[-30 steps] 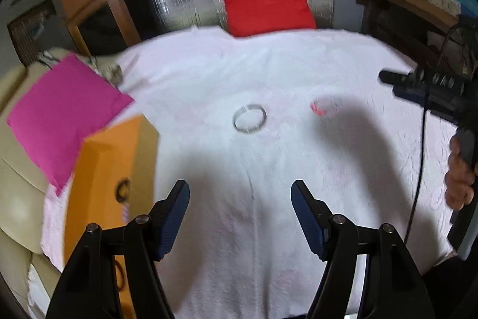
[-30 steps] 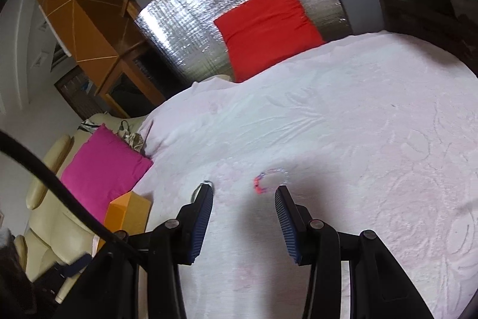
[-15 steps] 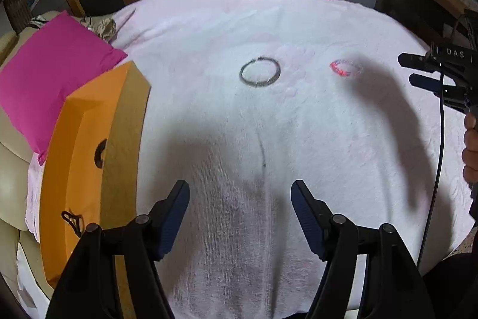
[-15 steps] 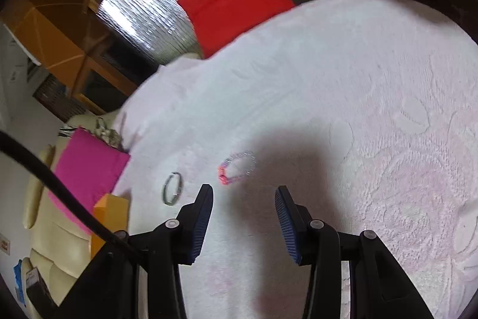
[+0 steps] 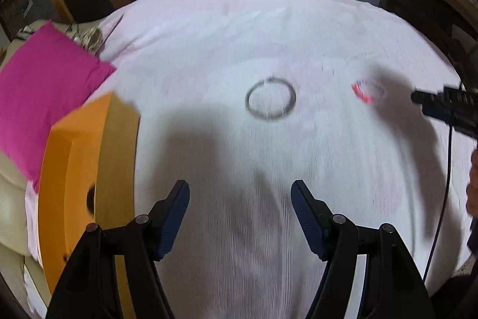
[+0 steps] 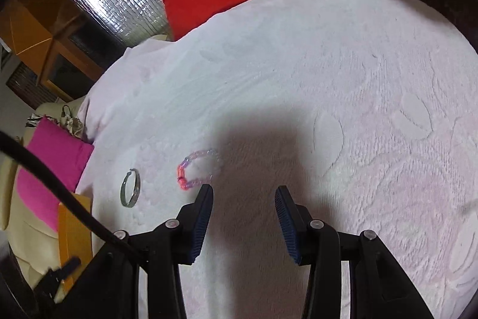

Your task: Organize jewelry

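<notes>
Over the last second both hand-held grippers have closed in on two bracelets lying on a white textured bedspread, each piece now larger in its camera, though neither has been picked up. The orange box at the spread's left edge, the likely destination, has shifted toward the left of the left camera's view as that gripper swung to face the jewelry. The left gripper hangs wide open and empty, aimed at the silver bangle, which lies flat near the middle of the spread, well ahead of its fingertips. The right gripper is also wide open, holding nothing; the pink beaded bracelet lies just beyond its left fingertip, off-centre, so it probably needs a slight leftward correction before closing.
</notes>
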Demonstrator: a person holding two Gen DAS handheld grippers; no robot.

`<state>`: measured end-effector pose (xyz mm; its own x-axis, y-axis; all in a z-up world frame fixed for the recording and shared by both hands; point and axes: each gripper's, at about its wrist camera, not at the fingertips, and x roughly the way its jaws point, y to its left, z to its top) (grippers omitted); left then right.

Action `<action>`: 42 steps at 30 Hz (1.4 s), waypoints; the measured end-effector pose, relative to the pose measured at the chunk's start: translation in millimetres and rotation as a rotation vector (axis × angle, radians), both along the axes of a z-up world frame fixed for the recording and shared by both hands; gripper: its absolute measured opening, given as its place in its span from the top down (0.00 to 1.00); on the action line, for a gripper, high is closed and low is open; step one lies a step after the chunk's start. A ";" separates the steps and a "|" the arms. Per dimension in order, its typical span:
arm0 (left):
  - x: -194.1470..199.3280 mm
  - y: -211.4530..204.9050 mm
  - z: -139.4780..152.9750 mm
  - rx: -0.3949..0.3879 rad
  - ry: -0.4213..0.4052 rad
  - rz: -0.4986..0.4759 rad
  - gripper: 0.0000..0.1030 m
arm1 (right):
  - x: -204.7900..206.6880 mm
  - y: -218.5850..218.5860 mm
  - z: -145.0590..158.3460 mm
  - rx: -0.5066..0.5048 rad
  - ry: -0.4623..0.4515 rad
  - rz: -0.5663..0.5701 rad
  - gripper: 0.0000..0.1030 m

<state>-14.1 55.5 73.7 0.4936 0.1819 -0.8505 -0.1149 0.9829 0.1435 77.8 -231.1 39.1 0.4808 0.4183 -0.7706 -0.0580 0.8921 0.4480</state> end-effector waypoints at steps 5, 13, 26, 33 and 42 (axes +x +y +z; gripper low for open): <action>42.2 -11.0 -4.1 0.011 -0.007 -0.079 0.31 | 10.5 0.6 0.6 -0.002 -0.013 0.000 0.55; 81.1 -20.7 -18.0 -0.053 -0.052 -0.203 0.31 | 22.9 15.0 -1.0 0.028 -0.016 0.046 0.63; 98.4 -18.6 -46.9 -0.135 0.023 -0.276 0.61 | 24.6 66.2 -13.3 -0.259 -0.128 0.066 0.76; 95.1 -24.6 -48.5 -0.172 0.016 -0.292 0.90 | 22.5 57.1 -9.4 -0.246 -0.114 0.092 0.87; 65.5 -39.1 -41.0 -0.220 0.028 -0.315 0.93 | 18.3 9.8 -4.7 -0.027 0.002 0.095 0.92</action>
<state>51.4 16.4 32.7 0.4724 -0.1638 -0.8660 0.1990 0.9770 -0.0762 96.1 -221.3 34.4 0.4382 0.4409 -0.7833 -0.1419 0.8944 0.4241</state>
